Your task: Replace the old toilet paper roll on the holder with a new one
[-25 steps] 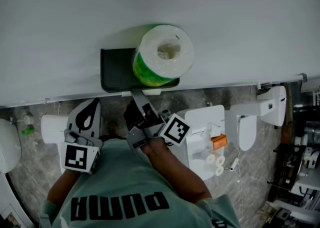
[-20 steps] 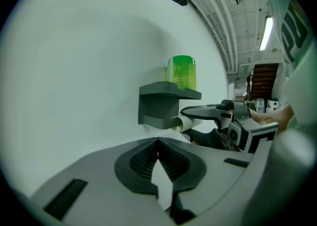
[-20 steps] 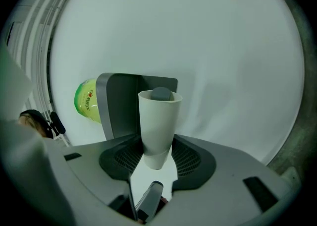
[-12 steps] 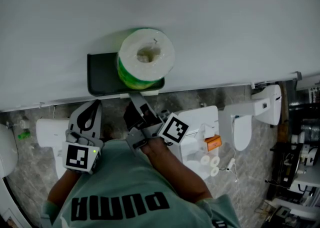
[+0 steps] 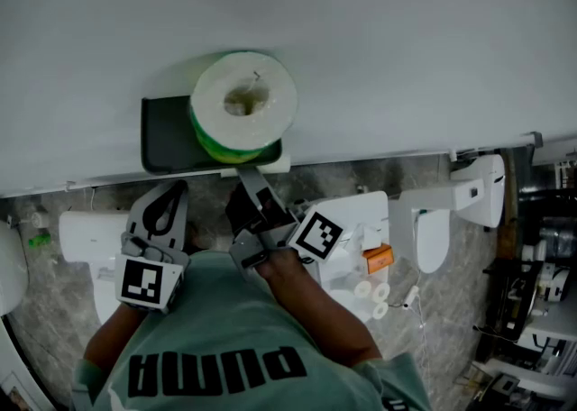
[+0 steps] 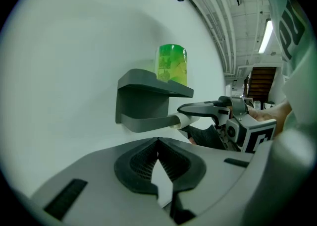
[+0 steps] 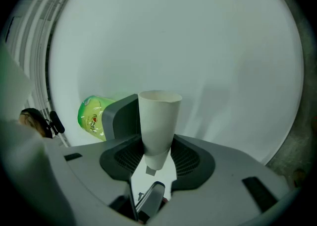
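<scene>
- The right gripper [image 7: 157,158] has its fingers pinching the near end of the empty cardboard tube [image 7: 158,123]. The left gripper [image 6: 158,143] is near the holder [image 5: 167,134] but apart from it, with its fingers pressed together on nothing.
- The new roll [image 5: 242,98], in green wrap, stands on top of the holder against the wall [image 5: 406,40].
- We judge two risks. The thin tube could buckle or slip, since only its end is pinched. A knock to the holder could also tip the new roll off.
- The left gripper view shows the tube right at the tip of the holder's bar [image 6: 148,121], though we cannot tell whether it is clear. The head view hides that spot under the holder's top. Only the right gripper view shows the tube's open mouth.
</scene>
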`<control>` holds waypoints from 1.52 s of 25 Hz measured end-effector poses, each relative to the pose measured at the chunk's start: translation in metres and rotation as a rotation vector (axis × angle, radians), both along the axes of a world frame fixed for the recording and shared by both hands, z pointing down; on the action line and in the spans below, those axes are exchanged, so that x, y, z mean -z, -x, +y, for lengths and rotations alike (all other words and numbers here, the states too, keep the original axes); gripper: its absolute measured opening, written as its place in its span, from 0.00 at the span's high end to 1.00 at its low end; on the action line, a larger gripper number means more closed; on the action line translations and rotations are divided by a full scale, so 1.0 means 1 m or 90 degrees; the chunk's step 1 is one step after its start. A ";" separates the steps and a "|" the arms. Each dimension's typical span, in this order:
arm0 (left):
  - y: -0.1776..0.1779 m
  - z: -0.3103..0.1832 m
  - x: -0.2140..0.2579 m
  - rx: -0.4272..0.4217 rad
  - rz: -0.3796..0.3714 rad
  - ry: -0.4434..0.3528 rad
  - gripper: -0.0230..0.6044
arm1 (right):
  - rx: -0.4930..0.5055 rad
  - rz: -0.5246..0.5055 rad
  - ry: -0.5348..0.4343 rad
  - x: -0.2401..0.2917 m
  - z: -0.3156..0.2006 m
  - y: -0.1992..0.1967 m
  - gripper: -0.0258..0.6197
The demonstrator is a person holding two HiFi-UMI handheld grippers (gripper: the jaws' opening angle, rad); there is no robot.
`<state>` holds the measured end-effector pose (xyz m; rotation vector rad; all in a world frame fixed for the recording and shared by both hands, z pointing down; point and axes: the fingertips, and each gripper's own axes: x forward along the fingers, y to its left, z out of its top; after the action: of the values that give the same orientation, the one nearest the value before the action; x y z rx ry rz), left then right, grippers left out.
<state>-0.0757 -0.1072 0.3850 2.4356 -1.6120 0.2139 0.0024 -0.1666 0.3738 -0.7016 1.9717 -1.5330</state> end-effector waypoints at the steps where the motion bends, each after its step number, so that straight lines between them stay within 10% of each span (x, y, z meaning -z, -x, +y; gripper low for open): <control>1: -0.004 -0.001 0.000 -0.004 0.001 -0.001 0.96 | -0.003 0.001 -0.001 0.000 0.000 -0.003 0.69; 20: -0.057 -0.009 0.004 -0.089 -0.004 -0.014 0.96 | -0.090 0.018 -0.017 0.003 0.007 -0.064 0.69; 38: -0.040 0.000 0.012 -0.111 -0.002 -0.030 0.96 | -0.091 0.209 -0.207 0.064 0.055 -0.037 0.69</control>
<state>-0.0352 -0.1076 0.3728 2.6142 -1.4215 0.2082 0.0397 -0.1118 0.3101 -0.9749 2.2824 -1.0300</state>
